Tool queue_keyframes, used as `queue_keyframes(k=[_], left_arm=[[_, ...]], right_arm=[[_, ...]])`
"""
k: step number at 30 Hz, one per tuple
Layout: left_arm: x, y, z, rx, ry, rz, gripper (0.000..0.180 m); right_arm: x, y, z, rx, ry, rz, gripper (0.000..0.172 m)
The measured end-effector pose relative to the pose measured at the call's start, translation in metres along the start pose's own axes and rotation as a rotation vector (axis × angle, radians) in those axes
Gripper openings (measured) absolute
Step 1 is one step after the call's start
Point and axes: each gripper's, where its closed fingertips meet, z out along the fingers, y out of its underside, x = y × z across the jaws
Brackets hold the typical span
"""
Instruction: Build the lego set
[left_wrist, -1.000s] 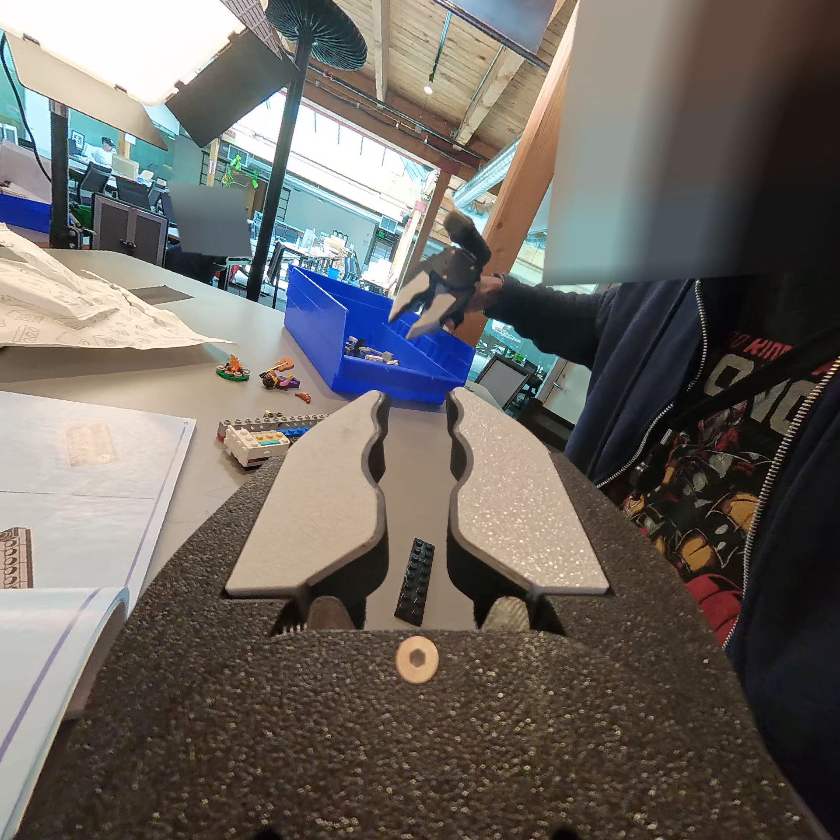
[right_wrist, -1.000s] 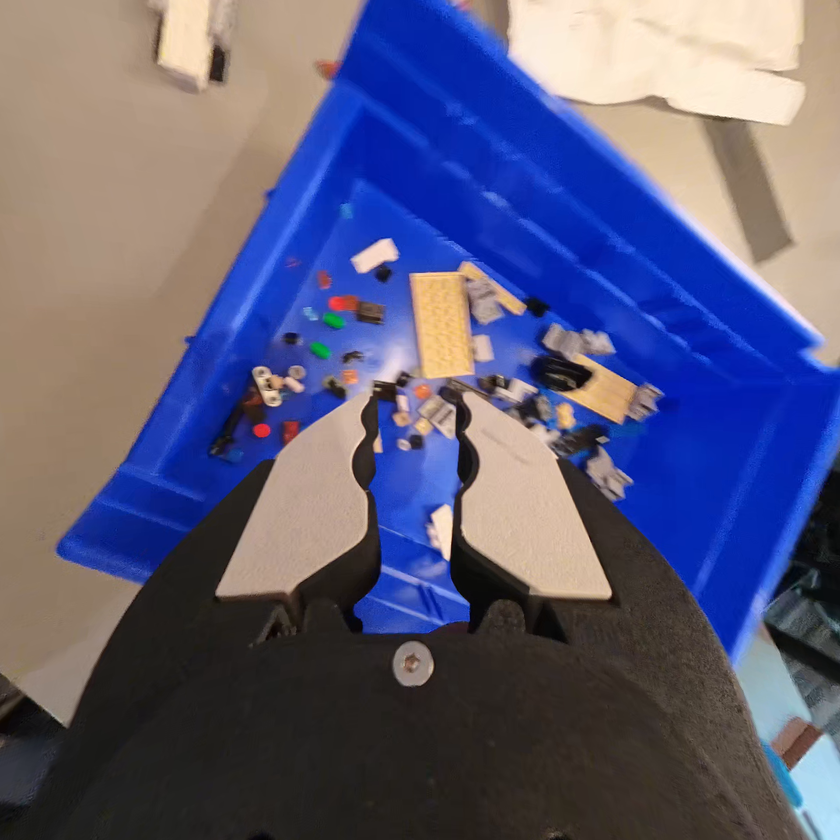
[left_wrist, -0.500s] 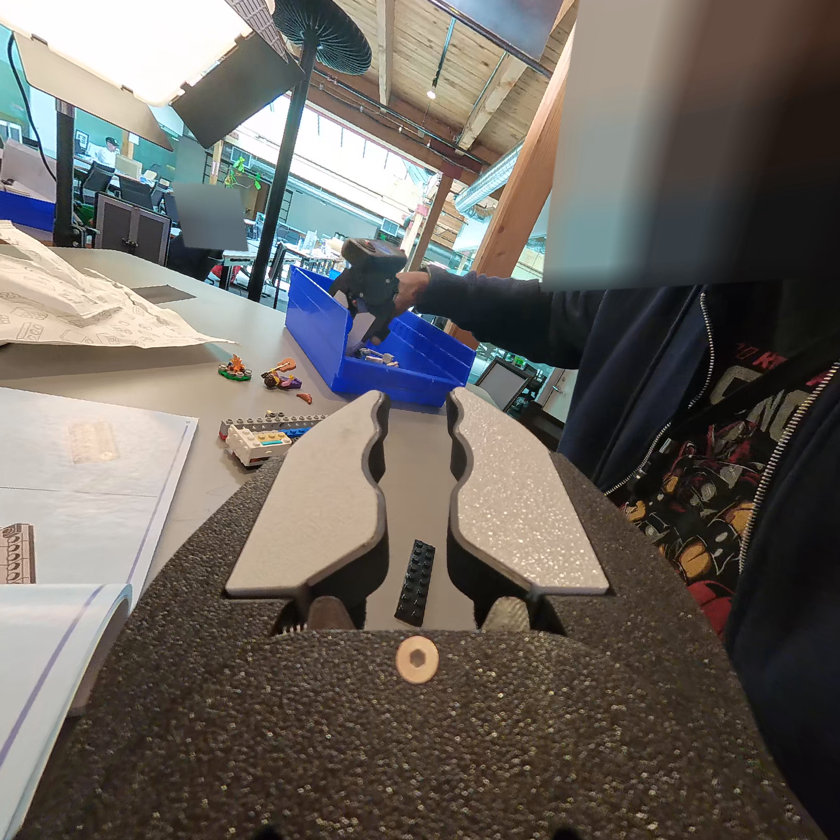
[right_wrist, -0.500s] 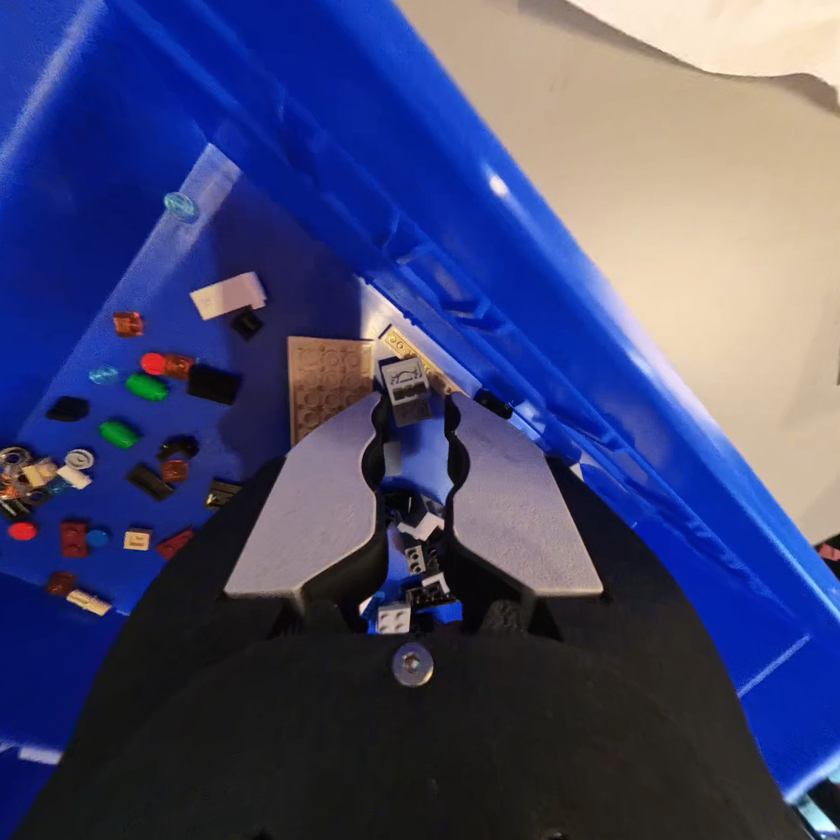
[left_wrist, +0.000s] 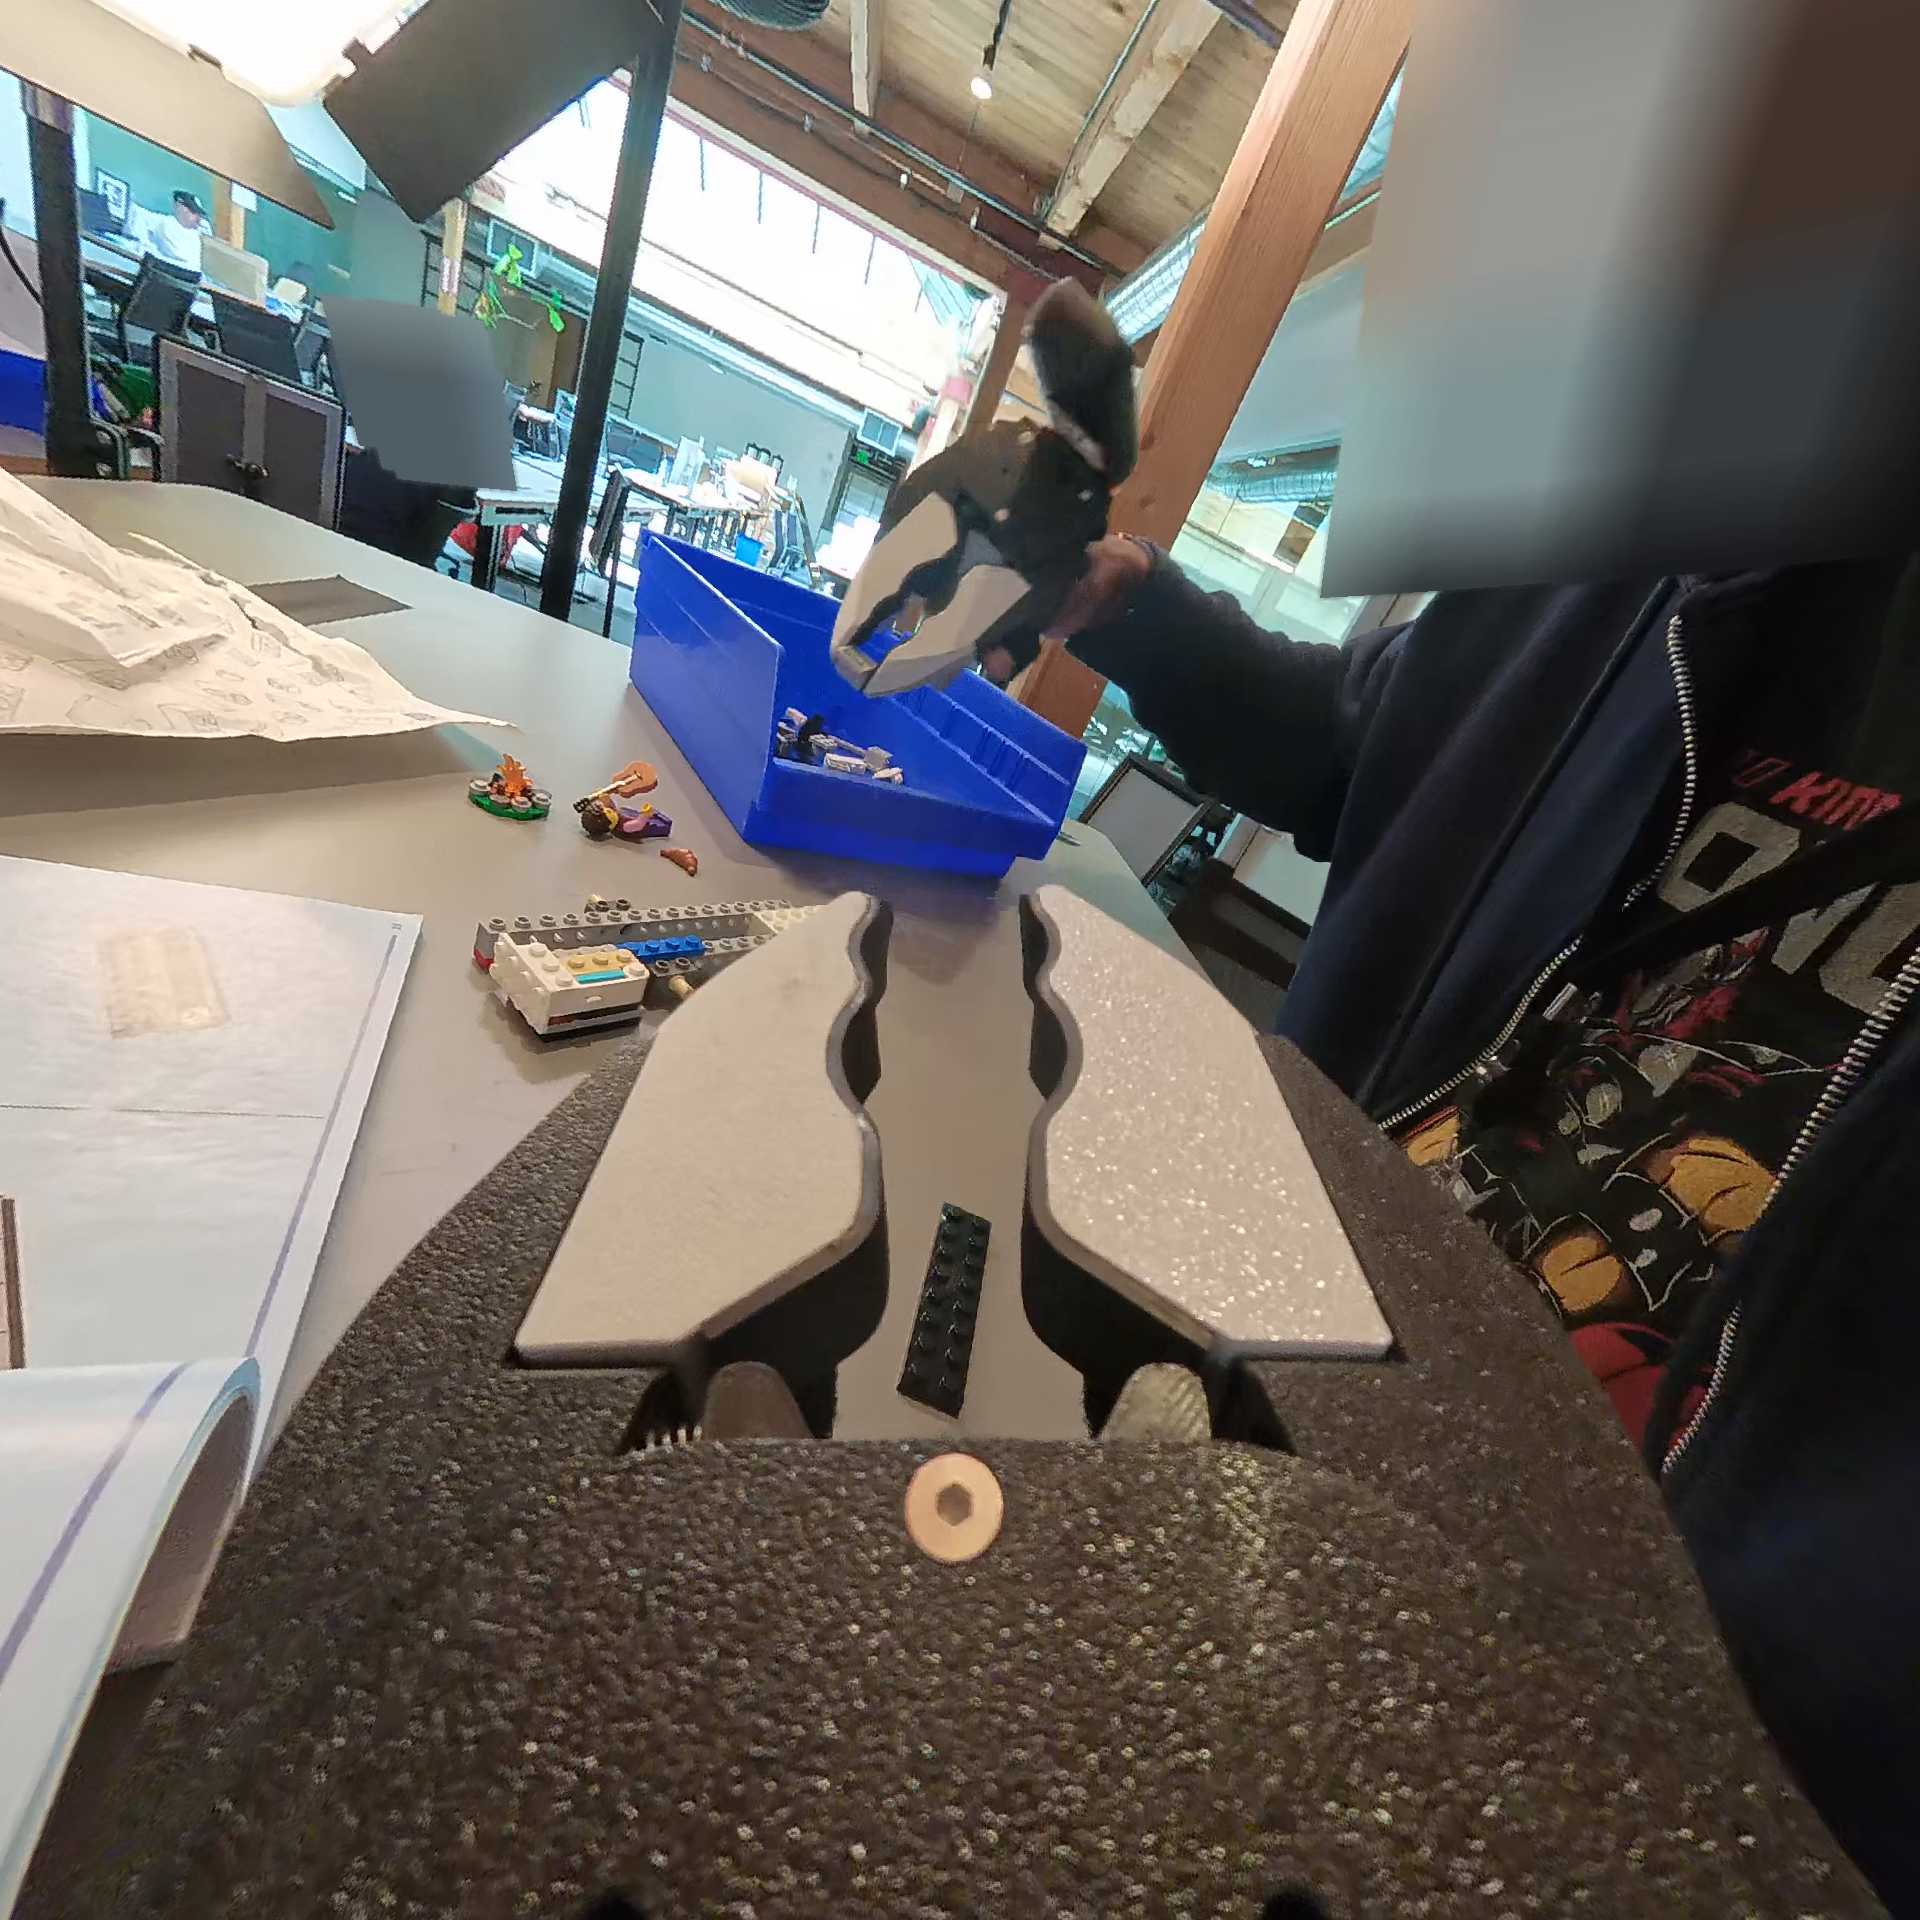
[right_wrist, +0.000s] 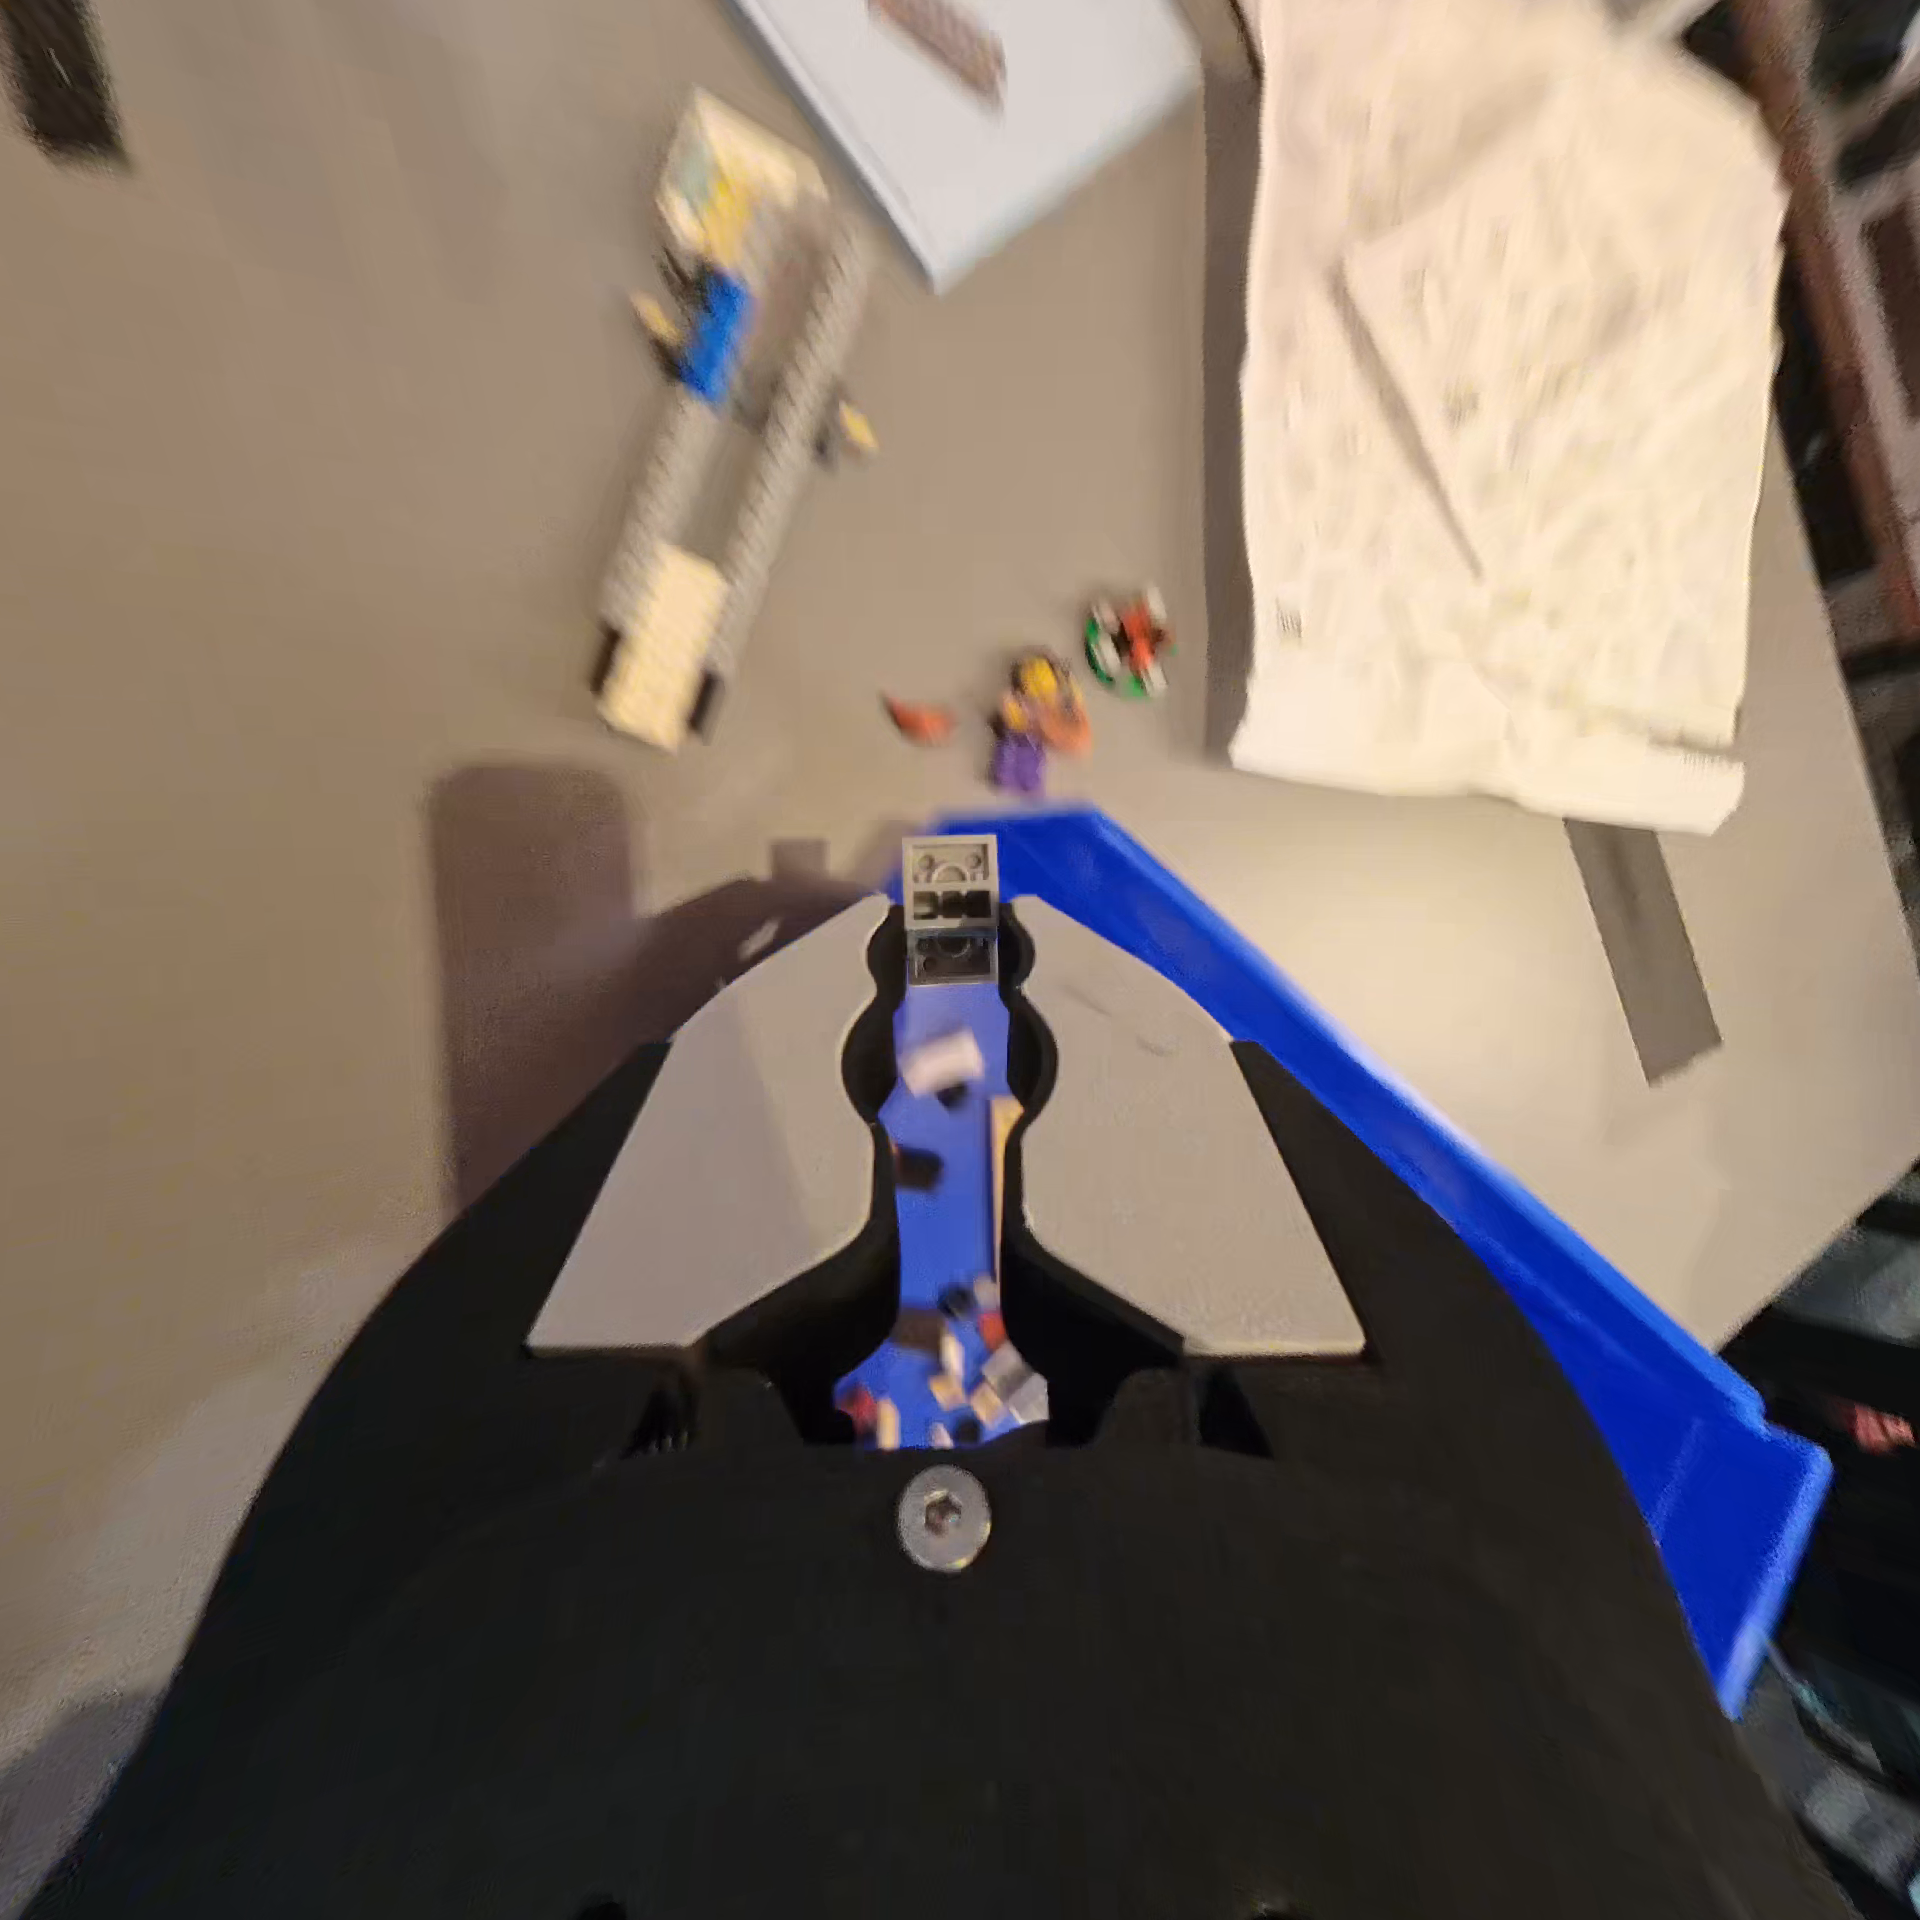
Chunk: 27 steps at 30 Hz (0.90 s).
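The right claw (right_wrist: 948, 914) pinches a grey brick (right_wrist: 949, 896) above the blue bin (right_wrist: 1351, 1081), seemingly by its end only, so it may slip; the left claw (left_wrist: 951, 914) rests narrowly open, empty, on the desk (left_wrist: 416, 852).

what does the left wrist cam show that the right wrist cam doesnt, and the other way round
Only the left wrist view shows the open left gripper, the black studded plate lying on the table between its fingers, and the person's dark sleeve. Only the right wrist view shows, close up, the small grey brick pinched at the right gripper tips. Both show the blue bin, the partly built model, the minifigure and the crumpled paper.
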Motion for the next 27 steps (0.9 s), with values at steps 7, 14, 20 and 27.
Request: queue_keyframes(k=[7,14,20,27], left_arm=[[0.014,0.007,0.004,-0.038,0.045,0.031,0.026],[0.006,0.007,0.001,-0.045,-0.032,0.043,0.027],[-0.005,0.008,-0.001,-0.112,-0.208,0.314,0.032],[-0.009,0.016,0.010,-0.177,-0.279,0.480,0.041]], right_arm=[[-0.088,-0.136,0.056,0.445,0.024,-0.006,0.016],[-0.113,-0.203,0.096,0.724,-0.006,0.083,0.016],[-0.132,-0.193,0.094,0.732,-0.337,0.270,0.016],[-0.129,-0.202,0.067,0.842,-0.793,0.687,0.016]])
